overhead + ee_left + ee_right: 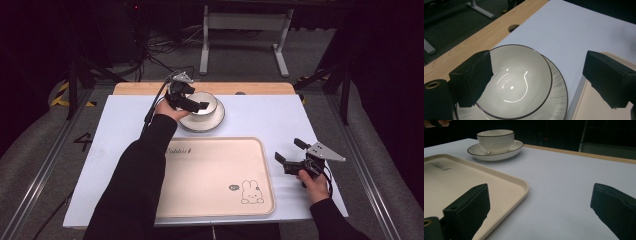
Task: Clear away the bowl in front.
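High view, left forearm stretched forward, left gripper (pixel 192 100) jaws wide over the white bowl (pixel 205 105) on its saucer (pixel 215 121), right gripper (pixel 291 151) wide apart, empty, beside the beige tray (pixel 210 175)

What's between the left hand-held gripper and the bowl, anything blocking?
Nothing visible. The left hand-held gripper hangs open right over the bowl, which sits on its saucer. One jaw is over the bowl's rim, the other out to the side above the tray's edge.

Grey floor (pixel 40 140) around the table (pixel 280 120); white desk frame (pixel 245 22) beyond it; dark room; cables (pixel 160 50) beside the frame.
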